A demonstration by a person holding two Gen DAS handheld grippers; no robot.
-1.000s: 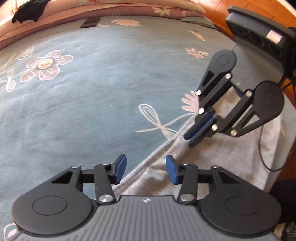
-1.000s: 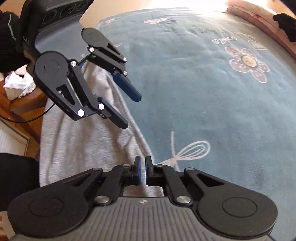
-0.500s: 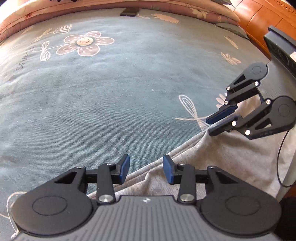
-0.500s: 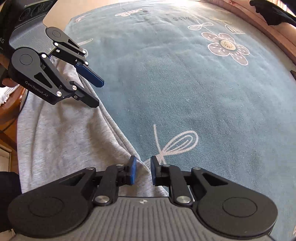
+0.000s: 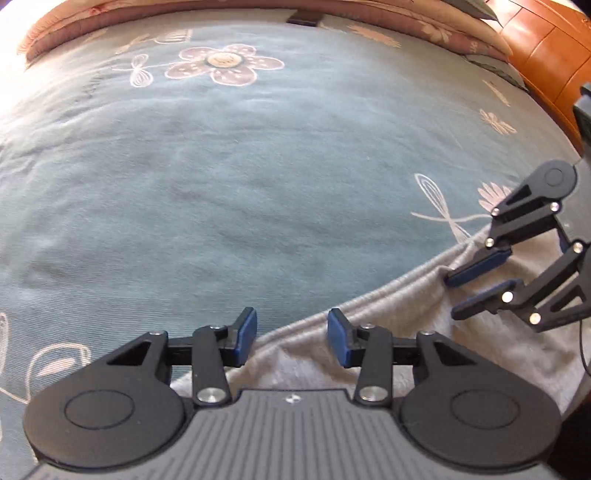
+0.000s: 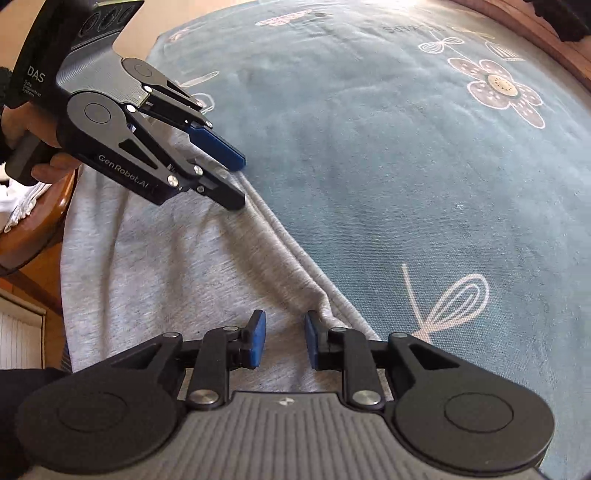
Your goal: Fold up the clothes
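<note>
A grey knit garment [image 6: 177, 266] lies at the near edge of a teal bedspread, with its hemmed edge [image 6: 291, 254] running diagonally; it also shows in the left wrist view [image 5: 399, 332]. My left gripper [image 5: 291, 336] is open, its blue pads straddling the hem; it shows in the right wrist view [image 6: 238, 182] at the far end of the same edge. My right gripper [image 6: 283, 339] is open over a bunched fold of the hem, holding nothing; it shows in the left wrist view [image 5: 456, 295] at the right.
The teal bedspread [image 5: 221, 166] with flower and whisk prints spreads out ahead. A pink pillow roll [image 5: 406, 22] runs along the far edge. An orange wooden bed frame [image 5: 546, 48] is at the far right. A wooden bedside piece [image 6: 33, 229] stands left.
My right gripper has opened from shut and let go of the hem. Both grippers have moved apart along the garment's edge. The left gripper stayed open.
</note>
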